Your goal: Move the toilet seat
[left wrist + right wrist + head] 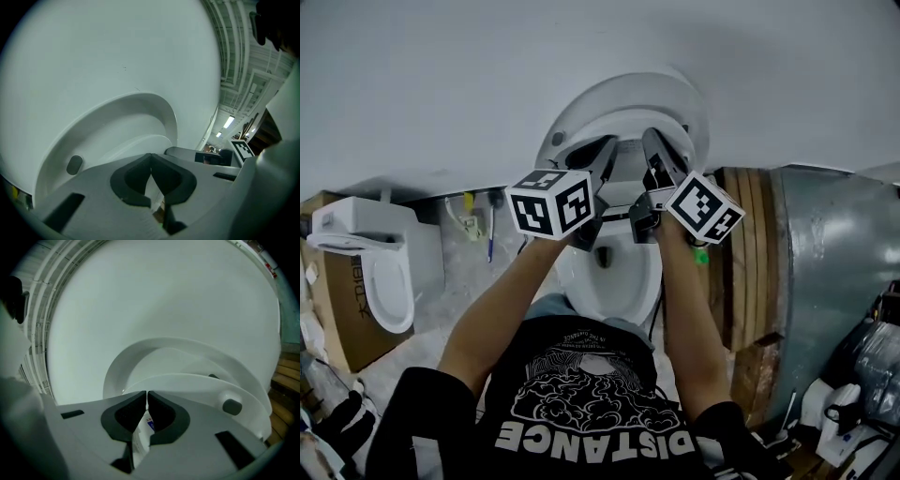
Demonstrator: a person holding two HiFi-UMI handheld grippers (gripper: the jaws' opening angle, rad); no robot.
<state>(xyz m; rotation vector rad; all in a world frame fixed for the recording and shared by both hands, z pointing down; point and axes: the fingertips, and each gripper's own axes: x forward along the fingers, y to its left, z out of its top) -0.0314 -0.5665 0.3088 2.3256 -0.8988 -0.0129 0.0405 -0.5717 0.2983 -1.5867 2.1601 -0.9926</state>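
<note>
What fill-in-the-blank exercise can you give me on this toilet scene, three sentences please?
1. The left tongs and the right tongs both have their jaws ___.
2. The toilet seat is tipped up off the ___.
3. In the head view a second toilet stands near the ___ edge.
Missing words: shut; bowl; left.

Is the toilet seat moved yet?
Partly. The seat is already off the bowl, tilted up near the lid. The left gripper and right gripper, both shut, are at its edge. Still to do: finish its swing; which way, I can't tell.
</note>
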